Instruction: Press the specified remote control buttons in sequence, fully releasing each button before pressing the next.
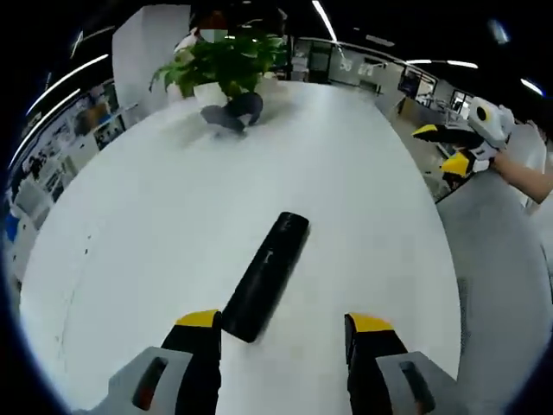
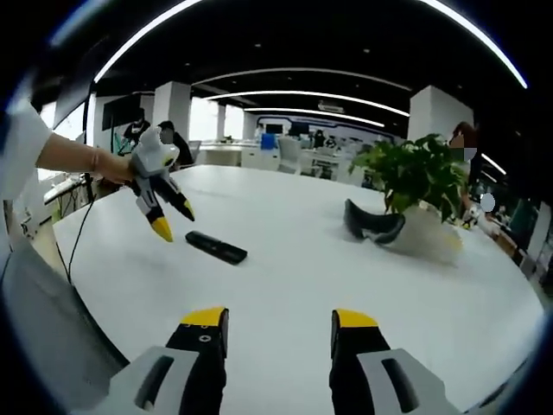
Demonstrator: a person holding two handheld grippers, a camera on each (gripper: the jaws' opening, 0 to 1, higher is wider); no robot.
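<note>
We recorded a broad white counter (image 1: 173,225) with a potted plant (image 2: 419,177) and a dark curved headset-like object (image 2: 373,226) set toward one side, well apart from the working area, which we judged left open so the target stays in sight. The black remote control (image 1: 266,277) lay flat near the middle of the counter, its near end just ahead of the left gripper (image 1: 283,333), which hovered above it, jaws parted and empty, no button pressed yet. The right gripper (image 2: 280,324) was held back, released and grasping nothing, presumably to keep the remote unobstructed.
</note>
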